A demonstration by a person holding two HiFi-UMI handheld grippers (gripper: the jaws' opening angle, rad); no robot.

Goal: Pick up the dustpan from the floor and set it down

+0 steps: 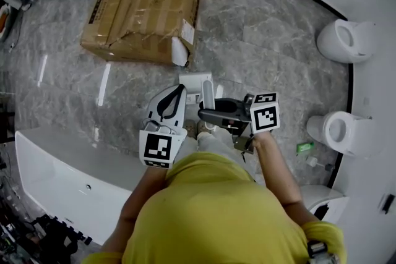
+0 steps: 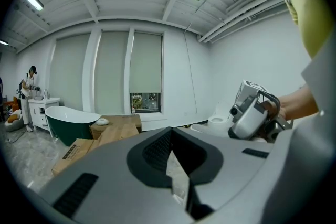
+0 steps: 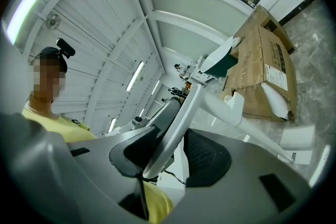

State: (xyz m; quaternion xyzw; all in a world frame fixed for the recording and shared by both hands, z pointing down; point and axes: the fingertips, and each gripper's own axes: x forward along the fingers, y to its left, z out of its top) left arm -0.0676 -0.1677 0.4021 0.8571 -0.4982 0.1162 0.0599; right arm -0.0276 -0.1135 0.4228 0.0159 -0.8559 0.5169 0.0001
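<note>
Right gripper [image 3: 176, 128]: jaws at about half width, closed on the flat grey-white handle [image 3: 181, 115] of the dustpan [image 1: 195, 80] near the handle's rounded end; one pad sits on each side of it. Left gripper [image 2: 170, 136]: jaw tips together, nothing between them, held level beside the right gripper and apart from the dustpan. Dustpan: white, long-handled; the shaft [image 3: 262, 131] carries a small hooked clip [image 3: 233, 104] and runs away from the jaws down toward the floor [image 1: 266, 40]; the pan end shows just ahead of the two grippers in the head view; whether it touches the floor cannot be told. Floor: grey veined marble tile. Surroundings: torn flattened cardboard boxes [image 1: 145, 12] ahead of the dustpan, near but apart from it; two white strips [image 1: 104, 85] lying on the floor to the left; a white bathtub [image 1: 68, 176] close at the left; two white toilets [image 1: 346, 40] along the curved white wall at the right; a dark green bathtub [image 2: 71, 123] farther back; a second person [image 2: 29, 86] standing at a white vanity in the distance. Nothing lies between the grippers and the dustpan.
</note>
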